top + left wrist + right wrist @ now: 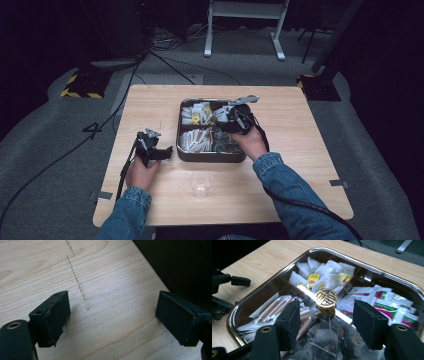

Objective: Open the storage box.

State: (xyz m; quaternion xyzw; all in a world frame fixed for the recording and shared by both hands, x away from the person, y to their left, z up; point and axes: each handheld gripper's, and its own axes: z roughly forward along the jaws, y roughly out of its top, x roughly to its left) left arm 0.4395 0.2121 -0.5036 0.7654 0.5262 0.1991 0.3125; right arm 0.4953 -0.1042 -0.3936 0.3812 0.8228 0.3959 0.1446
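High view: wooden table (150,107) on grey carpet (45,145), dark room.

a light wooden bench (150,105) stands on grey carpet (45,150). a faint pencil-like line (76,280) runs across its grain. near the bench's near edge a clear plastic cup (200,184) stands upright, just in front of a metal tray (180,150). the tray holds white sachets with yellow tags (313,278), paper-wrapped sticks (274,308), red and green packets (387,302) and mesh tea bags (324,340), around a round brass knob (326,298). black cables (165,60) trail over the floor behind, by a white frame (245,25) and yellow-black striped bases (80,87).
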